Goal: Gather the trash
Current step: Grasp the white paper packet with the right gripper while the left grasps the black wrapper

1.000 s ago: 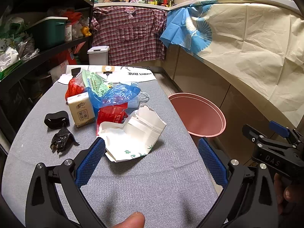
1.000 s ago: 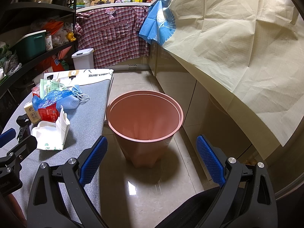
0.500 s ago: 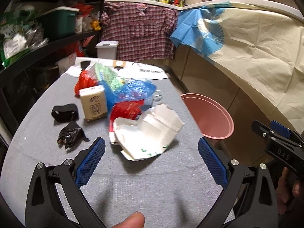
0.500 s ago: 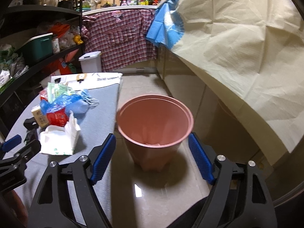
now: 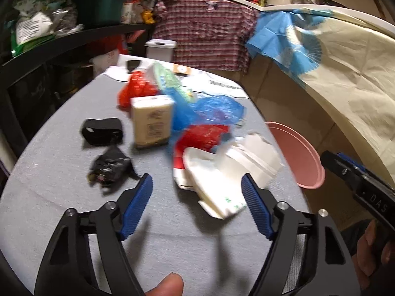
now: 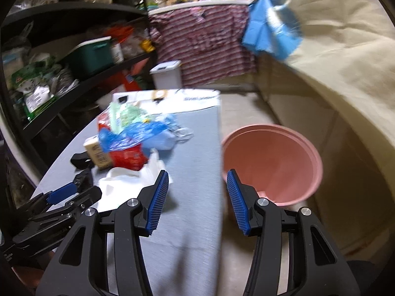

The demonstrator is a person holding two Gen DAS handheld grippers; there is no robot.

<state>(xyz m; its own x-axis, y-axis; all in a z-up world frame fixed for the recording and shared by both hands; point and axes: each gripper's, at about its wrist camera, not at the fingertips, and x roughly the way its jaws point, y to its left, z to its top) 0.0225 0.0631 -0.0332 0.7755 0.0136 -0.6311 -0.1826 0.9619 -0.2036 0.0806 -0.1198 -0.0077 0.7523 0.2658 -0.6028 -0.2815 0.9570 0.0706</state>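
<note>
A heap of trash lies on the grey table [image 5: 61, 172]: a torn white paper bag [image 5: 229, 172], a red packet [image 5: 200, 138], a blue plastic bag [image 5: 212, 111], a cream tissue pack [image 5: 151, 123], a crumpled black wrapper [image 5: 109, 169] and a black band [image 5: 101, 130]. My left gripper [image 5: 196, 192] is open and empty, just short of the white bag. My right gripper [image 6: 197, 192] is open and empty above the table's right edge, with the white bag [image 6: 128, 180] to its left. A pink bin [image 6: 271, 160] stands on the floor right of the table.
Dark shelves [image 6: 74, 49] with a green box and bags run along the left. A small white bin [image 6: 166, 74] and a plaid cloth [image 6: 205, 46] are at the back. Cream and blue sheets [image 6: 333, 49] cover the counter on the right.
My left gripper has moved forward towards the trash and its jaws have narrowed. My right gripper has swung left from over the bin to the table's edge, jaws narrower.
</note>
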